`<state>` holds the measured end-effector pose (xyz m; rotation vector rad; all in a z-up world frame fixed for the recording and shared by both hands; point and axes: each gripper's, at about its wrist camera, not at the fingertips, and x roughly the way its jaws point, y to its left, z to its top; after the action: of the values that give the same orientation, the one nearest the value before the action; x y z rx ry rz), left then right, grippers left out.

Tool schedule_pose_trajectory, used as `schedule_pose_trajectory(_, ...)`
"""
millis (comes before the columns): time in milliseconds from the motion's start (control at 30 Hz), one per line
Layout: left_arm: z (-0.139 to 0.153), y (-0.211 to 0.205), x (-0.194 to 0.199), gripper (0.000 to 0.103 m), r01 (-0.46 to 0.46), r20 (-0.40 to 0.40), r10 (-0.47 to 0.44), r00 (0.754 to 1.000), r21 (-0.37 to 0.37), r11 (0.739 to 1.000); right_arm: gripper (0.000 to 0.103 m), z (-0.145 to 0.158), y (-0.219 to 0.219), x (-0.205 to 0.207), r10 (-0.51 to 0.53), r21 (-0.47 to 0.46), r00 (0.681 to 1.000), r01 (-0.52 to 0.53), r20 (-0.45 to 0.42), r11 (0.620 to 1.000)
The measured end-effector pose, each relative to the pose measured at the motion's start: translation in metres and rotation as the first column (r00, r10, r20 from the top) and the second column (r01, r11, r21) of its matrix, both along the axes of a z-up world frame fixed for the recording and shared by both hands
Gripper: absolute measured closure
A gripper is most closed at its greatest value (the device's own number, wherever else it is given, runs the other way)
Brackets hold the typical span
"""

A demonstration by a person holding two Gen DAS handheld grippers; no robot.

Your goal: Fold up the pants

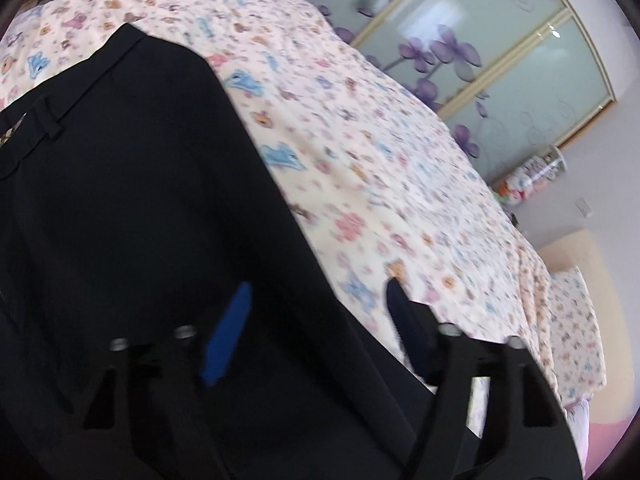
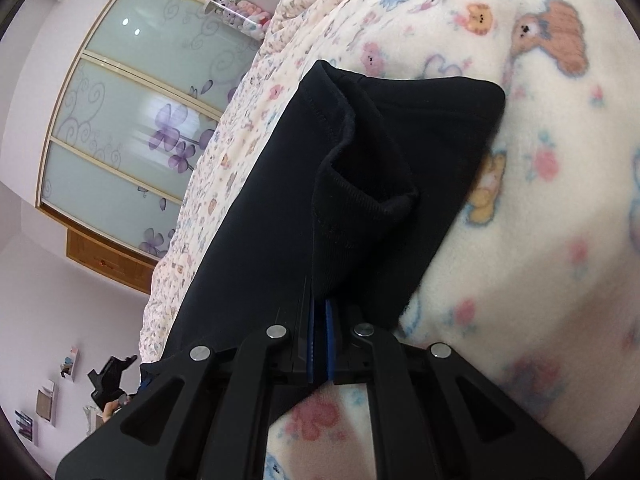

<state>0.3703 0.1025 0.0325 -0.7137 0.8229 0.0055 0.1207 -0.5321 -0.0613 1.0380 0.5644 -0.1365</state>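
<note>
Right wrist view: right tool (image 2: 320, 320) clenched on black pants (image 2: 360, 184); left tool (image 1: 316, 312) released above them.

Hidden, cropped and blurred items

Black pants (image 1: 132, 208): cut off at left and bottom edges of left wrist view. Bedspread (image 1: 360, 168) print motion-blurred there. Small objects on wall shelves (image 2: 48, 404): too small to identify.

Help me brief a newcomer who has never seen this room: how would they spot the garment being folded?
Start from the bed's cream blanket printed with pastel bears and flowers. Lying across it is a pair of black pants, with a belt-looped waistband in the left wrist view. It is the only dark, unpatterned thing on the bed, and the right gripper pinches its edge.
</note>
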Motion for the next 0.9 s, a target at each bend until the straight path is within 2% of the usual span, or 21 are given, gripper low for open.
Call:
schedule_pose_trajectory(67,-0.007,0.009,0.003,0.054,-0.045,-0.016,0.044,0.999,-0.029,0.999,0.099,0.001,0.001,0.000,-0.001,0.001,1.000,0.001,0.000,1.000)
schedule_pose_trajectory(100,-0.013,0.017,0.003,0.058,-0.070,-0.011,0.070,0.998,-0.080,0.994,0.099,0.001,0.001,0.000,-0.001,-0.002,1.000,0.001,-0.001,1.000)
schedule_pose_trajectory(133,-0.018,0.022,0.002,0.071,-0.084,-0.002,0.084,0.996,-0.117,0.990,0.099,0.001,0.002,0.000,-0.002,-0.004,1.000,0.002,-0.001,1.000)
schedule_pose_trajectory(167,-0.022,0.026,0.001,0.089,-0.097,-0.001,0.098,0.995,-0.139,0.986,0.099,0.001,0.002,0.000,-0.001,-0.006,1.000,0.001,-0.001,1.000)
schedule_pose_trajectory(200,-0.023,0.028,0.000,0.097,-0.110,-0.008,0.110,0.994,-0.130,0.985,0.099,0.002,0.002,0.001,0.001,-0.007,1.000,-0.001,0.000,1.000)
schedule_pose_trajectory(300,-0.018,0.025,-0.006,0.099,-0.116,0.013,0.117,0.993,-0.073,0.991,0.099,0.003,0.003,0.000,0.002,-0.009,1.000,-0.001,0.001,1.000)
schedule_pose_trajectory(367,-0.011,0.025,-0.017,0.100,-0.131,0.038,0.134,0.990,-0.066,0.989,0.099,0.003,0.003,-0.001,0.002,-0.010,1.000,-0.002,0.005,1.000)
schedule_pose_trajectory(467,0.011,0.021,-0.039,0.100,-0.122,0.104,0.123,0.987,-0.018,0.992,0.099,0.005,0.003,-0.003,0.001,-0.011,1.000,0.000,0.018,1.000)
schedule_pose_trajectory(533,0.032,0.022,-0.067,0.100,-0.097,0.180,0.093,0.979,0.014,0.995,0.099,0.007,0.001,-0.006,-0.001,-0.011,0.999,0.001,0.038,1.000)
schedule_pose_trajectory(600,0.046,0.027,-0.094,0.100,-0.084,0.221,0.083,0.972,-0.005,0.996,0.099,0.011,-0.001,-0.010,-0.006,-0.013,0.998,0.007,0.065,1.000)
schedule_pose_trajectory(700,0.060,0.038,-0.158,0.100,-0.072,0.289,0.072,0.955,-0.010,0.997,0.099,0.017,-0.003,-0.018,-0.031,-0.025,0.995,0.033,0.096,0.999)
schedule_pose_trajectory(800,0.053,0.045,-0.217,0.100,-0.084,0.329,0.076,0.941,0.008,0.996,0.099,0.022,-0.011,-0.028,-0.070,-0.025,0.989,0.074,0.132,0.997)
schedule_pose_trajectory(900,0.016,0.050,-0.279,0.100,-0.118,0.311,0.111,0.944,0.002,0.993,0.099,0.020,-0.020,-0.036,-0.107,-0.004,0.984,0.109,0.139,0.994)
